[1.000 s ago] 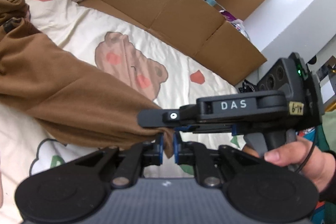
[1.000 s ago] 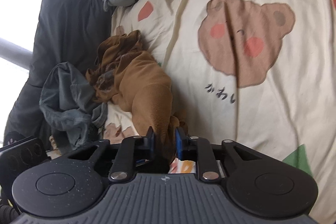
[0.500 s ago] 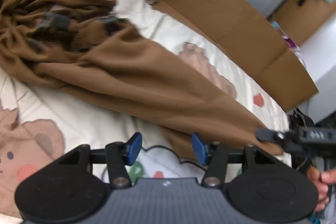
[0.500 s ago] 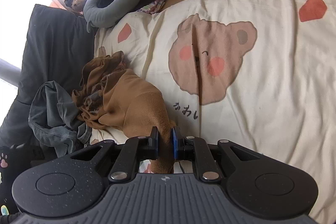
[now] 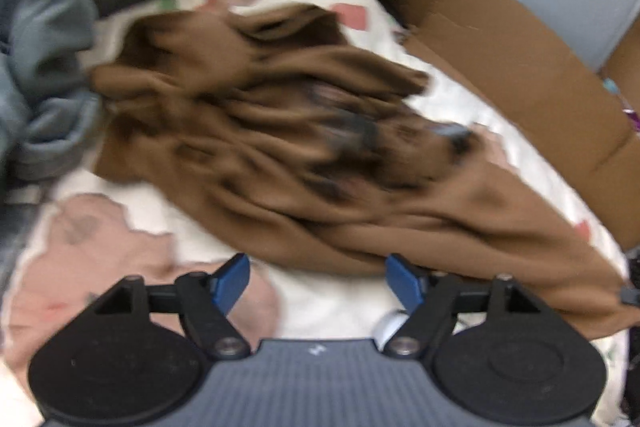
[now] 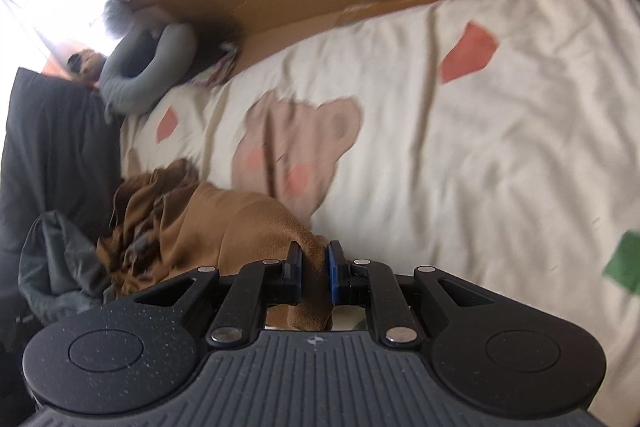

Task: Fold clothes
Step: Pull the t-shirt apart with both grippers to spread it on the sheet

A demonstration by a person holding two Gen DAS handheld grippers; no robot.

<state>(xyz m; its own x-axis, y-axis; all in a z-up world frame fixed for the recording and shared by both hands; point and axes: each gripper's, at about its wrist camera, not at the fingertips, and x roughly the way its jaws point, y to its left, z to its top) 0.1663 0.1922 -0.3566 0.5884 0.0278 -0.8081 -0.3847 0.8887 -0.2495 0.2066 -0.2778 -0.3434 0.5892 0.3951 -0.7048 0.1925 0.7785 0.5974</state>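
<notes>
**Brown garment stretched across the bed, one end pinched**

The brown garment (image 5: pixel 304 163) lies crumpled on the bear-print bed sheet (image 6: pixel 500 155), bunched into folds at its far end and running out in a long strip toward the lower right of the left wrist view. In the right wrist view that strip leads straight to the right tool (image 6: pixel 314 277), whose blue pads are closed on the cloth with a fold hanging between them.

The left tool (image 5: pixel 318 279) sits just beside the near edge of the garment. Its jaws are opening and stand wide apart, with only sheet between the blue pads (image 5: pixel 232 281); nothing is gripped.

A grey-blue garment (image 5: pixel 40 39) is heaped beside the bunched end of the brown one. A grey cushion (image 6: pixel 148 71) lies at the far edge of the bed, and flattened cardboard (image 5: pixel 512 67) lines the side of the bed against the wall.
</notes>
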